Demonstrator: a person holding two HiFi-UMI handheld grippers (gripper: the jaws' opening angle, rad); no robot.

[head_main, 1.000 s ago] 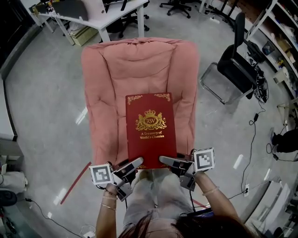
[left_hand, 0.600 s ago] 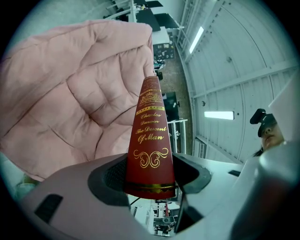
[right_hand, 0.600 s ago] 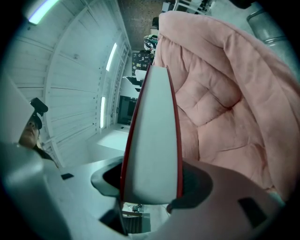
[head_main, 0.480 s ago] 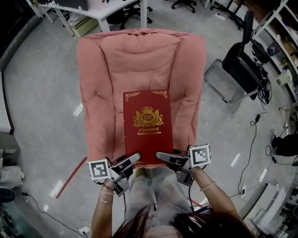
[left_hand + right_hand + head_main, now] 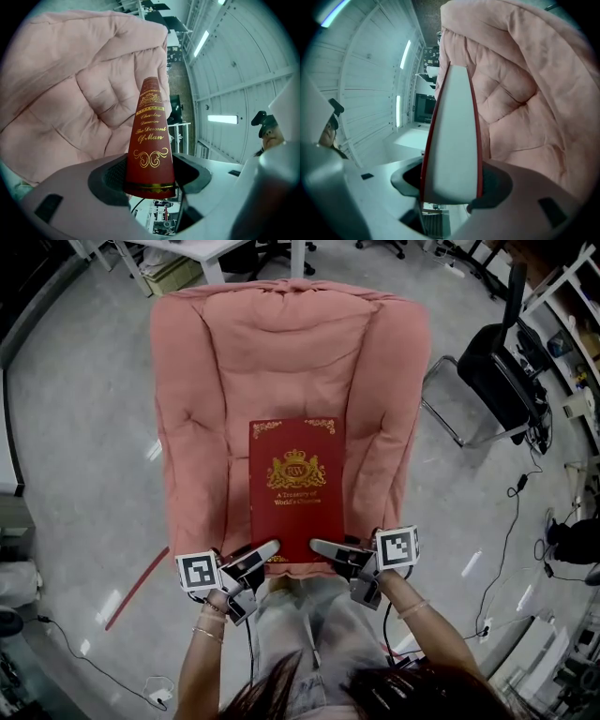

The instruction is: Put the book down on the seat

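Left tongs (image 5: 263,550) and right tongs (image 5: 323,547) grip the book's (image 5: 295,488) near corners.

A big soft pink padded chair (image 5: 281,352) stands on the smooth grey floor (image 5: 75,427). A dark red book with gold print (image 5: 295,486) is over its seat; I cannot tell if it touches.

My red hardcover book (image 5: 295,488) hides the seat of the pink padded armchair (image 5: 206,381) beneath; whether they touch, I cannot tell.
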